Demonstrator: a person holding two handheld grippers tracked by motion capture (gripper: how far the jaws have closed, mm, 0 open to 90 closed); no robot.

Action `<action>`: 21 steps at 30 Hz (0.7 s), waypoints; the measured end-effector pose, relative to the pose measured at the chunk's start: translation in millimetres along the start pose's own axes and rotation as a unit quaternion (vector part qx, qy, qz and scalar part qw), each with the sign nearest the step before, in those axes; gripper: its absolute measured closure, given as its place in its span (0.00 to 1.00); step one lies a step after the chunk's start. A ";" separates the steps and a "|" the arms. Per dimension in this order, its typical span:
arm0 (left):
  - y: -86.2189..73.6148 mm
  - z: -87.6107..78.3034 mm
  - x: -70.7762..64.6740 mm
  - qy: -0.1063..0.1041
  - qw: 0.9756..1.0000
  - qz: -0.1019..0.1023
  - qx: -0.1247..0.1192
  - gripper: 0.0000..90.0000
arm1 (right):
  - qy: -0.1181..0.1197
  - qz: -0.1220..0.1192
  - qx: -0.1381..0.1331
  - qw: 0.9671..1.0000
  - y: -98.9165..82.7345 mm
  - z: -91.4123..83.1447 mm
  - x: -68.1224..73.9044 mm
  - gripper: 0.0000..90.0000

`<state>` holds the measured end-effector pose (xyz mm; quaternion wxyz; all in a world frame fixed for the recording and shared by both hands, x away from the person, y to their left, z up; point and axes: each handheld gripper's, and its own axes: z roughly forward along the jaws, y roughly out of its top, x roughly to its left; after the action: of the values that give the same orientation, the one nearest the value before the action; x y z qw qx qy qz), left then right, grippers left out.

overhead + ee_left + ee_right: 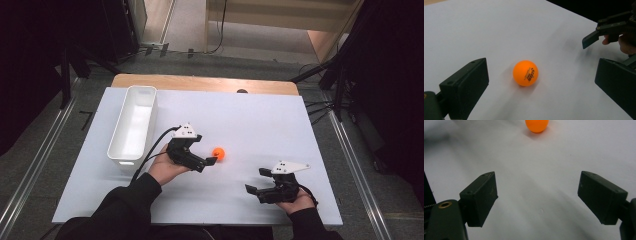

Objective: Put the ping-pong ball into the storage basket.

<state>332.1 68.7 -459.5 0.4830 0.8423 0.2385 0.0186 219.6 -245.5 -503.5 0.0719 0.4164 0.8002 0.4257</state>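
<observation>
The orange ball [525, 73] rests on the white table [260, 120] directly ahead of the left gripper [207, 161], between its wide-open jaws (no pad touches it), while the right gripper [256, 181], likewise open and empty, stands well apart.

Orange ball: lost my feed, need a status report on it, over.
Left gripper open, straddling orange ball, pads clear of it. Right gripper open, empty, set apart. Ball on white table; nothing in the way.

ball [537, 125] cut off, print [531, 74] perhaps unreadable
</observation>
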 end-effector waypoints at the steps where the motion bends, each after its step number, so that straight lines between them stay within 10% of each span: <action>1: 1.1 1.0 0.4 0.003 1.000 0.003 0.000 0.00 | 0.000 0.000 0.000 1.000 0.0 0.0 0.0 0.16; 21: 12.1 17.1 4.6 0.016 1.000 -0.001 -0.001 0.00 | 0.000 0.001 0.003 1.000 0.0 0.1 0.0 0.16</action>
<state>345.3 51.8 -459.6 0.4796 0.8413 0.2475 0.0317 219.7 -245.5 -503.5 0.0702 0.4170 0.8010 0.4237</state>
